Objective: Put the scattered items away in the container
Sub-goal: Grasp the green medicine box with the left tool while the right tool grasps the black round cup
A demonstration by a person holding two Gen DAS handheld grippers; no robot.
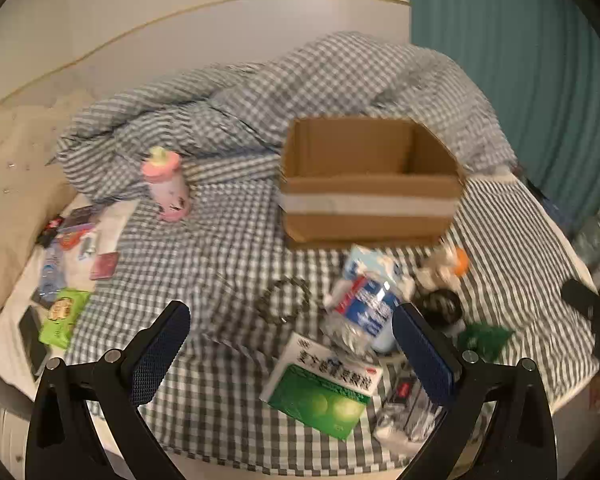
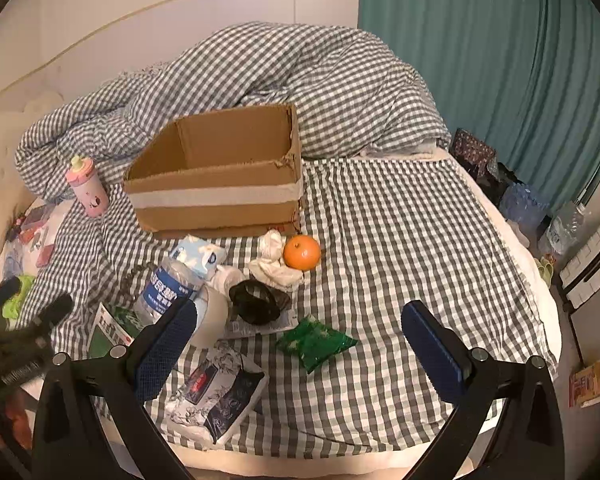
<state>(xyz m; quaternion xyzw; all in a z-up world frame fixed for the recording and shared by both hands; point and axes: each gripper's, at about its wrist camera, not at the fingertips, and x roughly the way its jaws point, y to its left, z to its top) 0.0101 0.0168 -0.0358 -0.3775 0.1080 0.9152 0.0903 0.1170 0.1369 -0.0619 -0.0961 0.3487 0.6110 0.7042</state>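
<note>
An open cardboard box (image 1: 370, 184) (image 2: 220, 176) stands on the checked bed, empty as far as I see. In front of it lie a plastic water bottle (image 1: 364, 312) (image 2: 166, 288), a green-and-white box (image 1: 324, 388), a tissue pack (image 2: 198, 256), an orange (image 2: 302, 253) (image 1: 460, 262), crumpled white tissue (image 2: 276, 264), a black round item (image 2: 256, 302), a green packet (image 2: 316, 342) and a patterned packet (image 2: 220, 388). A pink bottle (image 1: 168, 184) (image 2: 88, 186) stands left of the box. My left gripper (image 1: 290, 344) is open above the bed's near edge. My right gripper (image 2: 300, 340) is open, empty.
A rumpled checked duvet (image 2: 300, 80) is heaped behind the box. Small packets and a green pouch (image 1: 62, 316) lie along the bed's left edge by a beige headboard. A teal curtain (image 2: 500, 60) hangs at right, with bags and a bottle on the floor beside the bed.
</note>
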